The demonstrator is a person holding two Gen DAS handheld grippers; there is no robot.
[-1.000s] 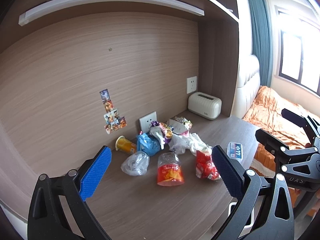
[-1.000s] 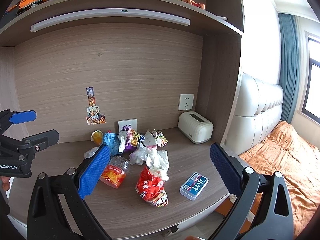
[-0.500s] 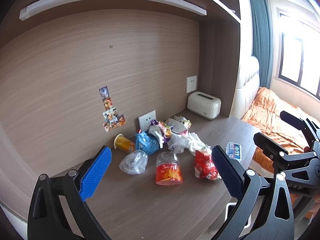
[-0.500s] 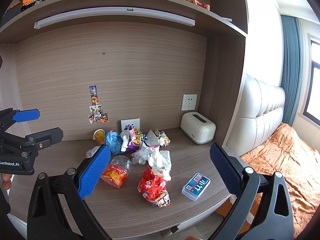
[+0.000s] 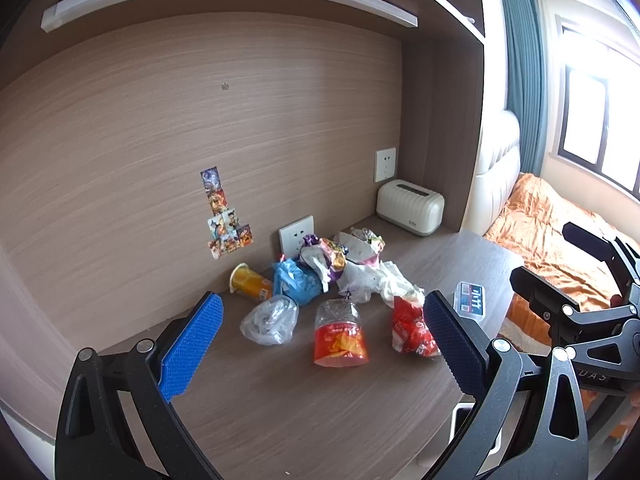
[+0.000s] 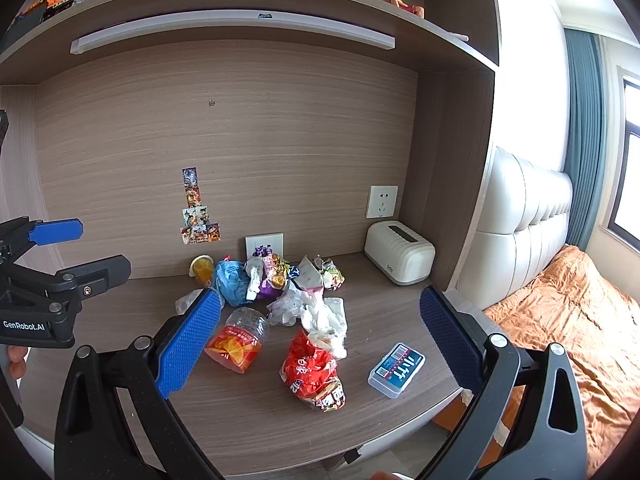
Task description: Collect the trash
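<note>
**Both grippers poised open over a littered worktop**

While the trash lay heaped against the back edge of the worktop [image 6: 248,408], both grippers hung above its front edge with nothing between their blue pads. The left gripper [image 5: 320,344] had its jaws spread wide, and the right gripper [image 6: 320,336] stood just as wide apart.

At the back, near the wall socket [image 6: 264,245], an orange cup [image 6: 203,269] lay on its side just beside a blue plastic bag [image 6: 232,282], which touched a bunch of purple and yellow wrappers [image 6: 270,276]. White crumpled bags [image 6: 320,314] spread forward from these. A clear bottle with an orange label [image 6: 238,340] lay tipped over towards the front, and a red snack packet [image 6: 314,374] sat near it, touching the white bags. A clear crumpled bag [image 5: 270,320] rested left of the bottle; its contents could not be made out.

A small blue-and-white box [image 6: 397,370] lay near the worktop's right edge, apart from the heap. A cream toaster-like appliance [image 6: 399,253] stood in the back right corner.
</note>
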